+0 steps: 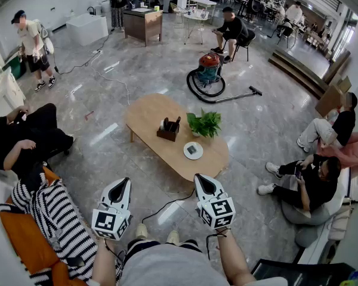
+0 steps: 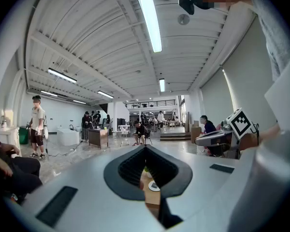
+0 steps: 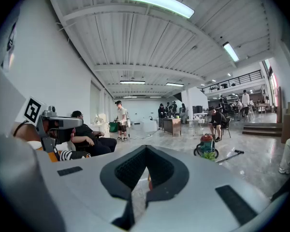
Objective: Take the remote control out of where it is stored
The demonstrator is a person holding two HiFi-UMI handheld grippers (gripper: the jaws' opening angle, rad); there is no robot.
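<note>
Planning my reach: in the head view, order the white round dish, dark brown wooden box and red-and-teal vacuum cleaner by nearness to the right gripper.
1. White round dish, wooden table's near edge.
2. Dark brown wooden box, mid-table.
3. Red-and-teal vacuum cleaner, floor beyond.

A green potted plant (image 1: 204, 124) stands on the oval wooden bench (image 1: 148, 113), with a round white dish (image 1: 193, 151) just beside it. Beyond, a red-topped vacuum cleaner (image 1: 209, 69) sits on the glossy floor (image 1: 107, 133), near a seated person (image 1: 231, 30) in black.
</note>
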